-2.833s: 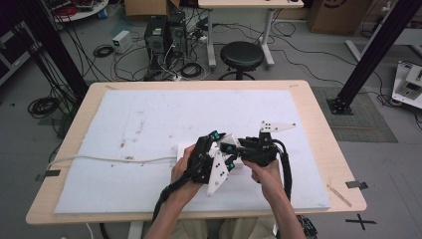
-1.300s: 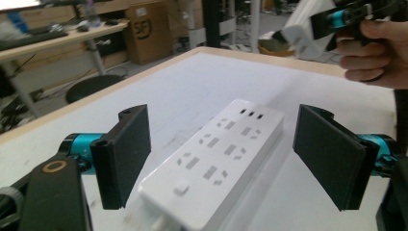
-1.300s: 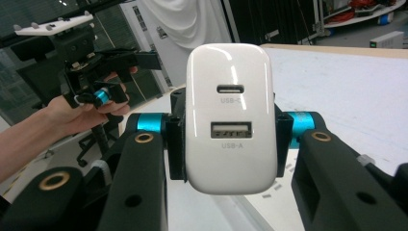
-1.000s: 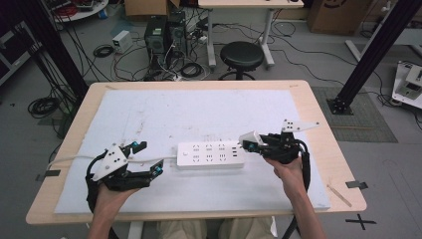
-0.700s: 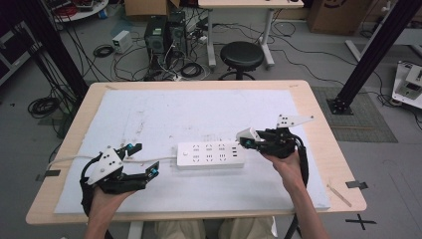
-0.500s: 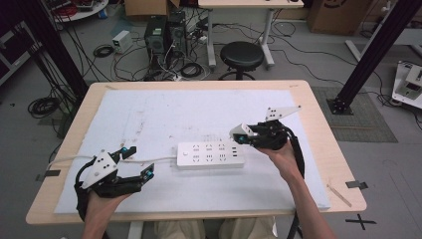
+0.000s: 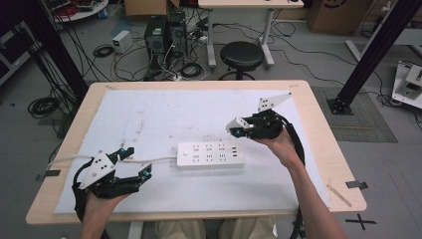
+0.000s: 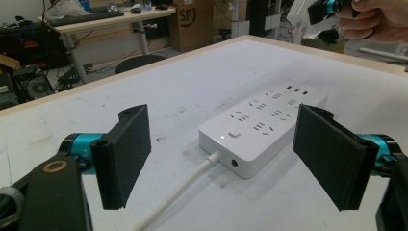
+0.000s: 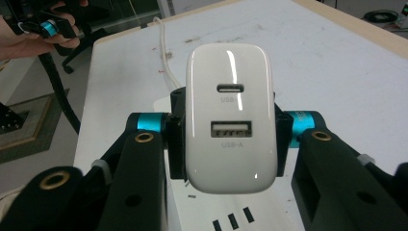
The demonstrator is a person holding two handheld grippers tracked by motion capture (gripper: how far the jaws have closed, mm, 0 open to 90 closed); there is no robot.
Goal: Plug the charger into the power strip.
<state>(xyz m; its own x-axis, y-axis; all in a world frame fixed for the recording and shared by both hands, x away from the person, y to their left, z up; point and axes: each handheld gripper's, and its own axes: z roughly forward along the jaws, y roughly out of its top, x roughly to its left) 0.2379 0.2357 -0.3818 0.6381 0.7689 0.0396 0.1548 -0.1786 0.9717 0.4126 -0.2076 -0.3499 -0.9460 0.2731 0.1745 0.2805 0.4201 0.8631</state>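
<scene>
White USB charger (image 9: pixel 231 118) sits between the jaws of the right gripper (image 7: pixel 238 127), which are closed tight on its two sides. Its face shows one small oval port above one wide port. The right gripper is held up in the air, just past the right end of the white power strip (image 7: pixel 211 155). The power strip lies flat near the middle of the worktop (image 7: pixel 318 134), on a white mat (image 7: pixel 164 112). Its white cord (image 8: pixel 180 190) runs off to the left. The left gripper (image 7: pixel 133 164) is low, near the left end of the strip, and its jaws are wide open and hold nothing
</scene>
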